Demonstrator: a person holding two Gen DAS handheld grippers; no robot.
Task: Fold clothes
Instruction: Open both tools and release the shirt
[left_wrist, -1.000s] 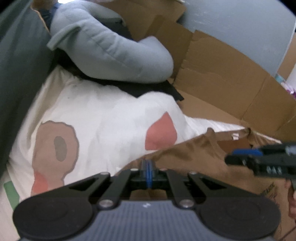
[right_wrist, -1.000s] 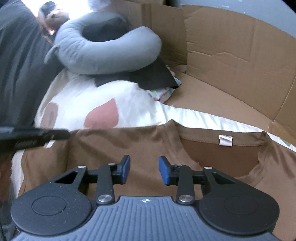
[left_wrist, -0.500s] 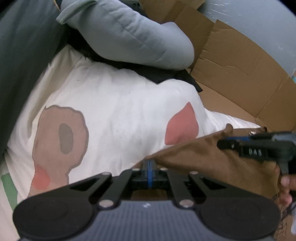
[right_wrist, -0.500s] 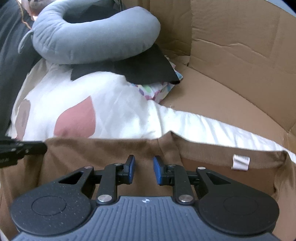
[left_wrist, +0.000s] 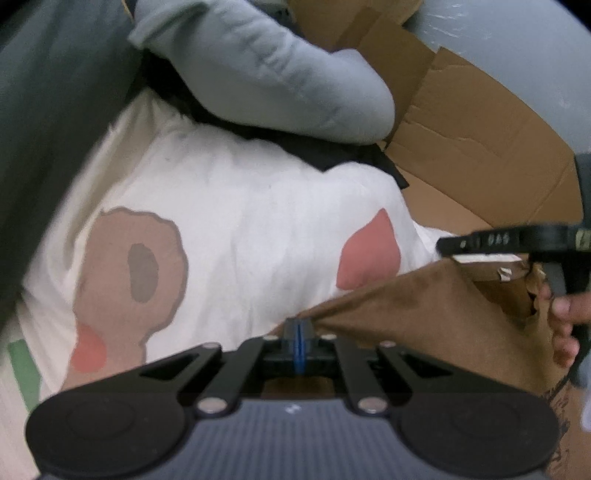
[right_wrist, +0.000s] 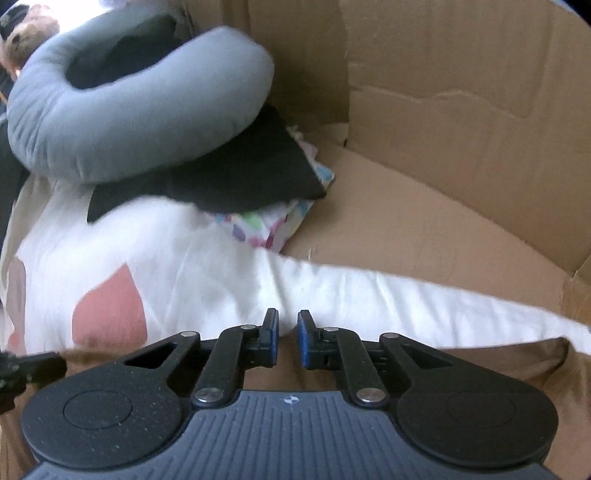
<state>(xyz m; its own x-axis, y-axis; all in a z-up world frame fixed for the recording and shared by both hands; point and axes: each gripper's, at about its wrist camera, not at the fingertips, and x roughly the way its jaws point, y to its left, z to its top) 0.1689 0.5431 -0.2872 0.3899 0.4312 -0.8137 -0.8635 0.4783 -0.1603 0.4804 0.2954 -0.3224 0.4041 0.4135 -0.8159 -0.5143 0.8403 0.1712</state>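
A: Pinching the brown shirt (left_wrist: 424, 314) is our left gripper (left_wrist: 298, 334); its blue pads are pressed together on a corner of the cloth, which rises to a peak there.

B: We see the shirt spread over the white printed bedding (left_wrist: 236, 221), its far edge running toward our right gripper (left_wrist: 443, 245), seen side-on at the right of the left wrist view, with fingers of the hand (left_wrist: 563, 325) curled under it.

A: From its own camera, our right gripper (right_wrist: 287, 338) has just been closing; a narrow gap remains between the pads, right at the shirt's (right_wrist: 498, 362) upper edge. Whether cloth sits between them, we cannot tell.

B: Behind lie a grey U-shaped pillow (right_wrist: 122, 122) on black fabric (right_wrist: 240, 173), and cardboard walls (right_wrist: 461, 110).
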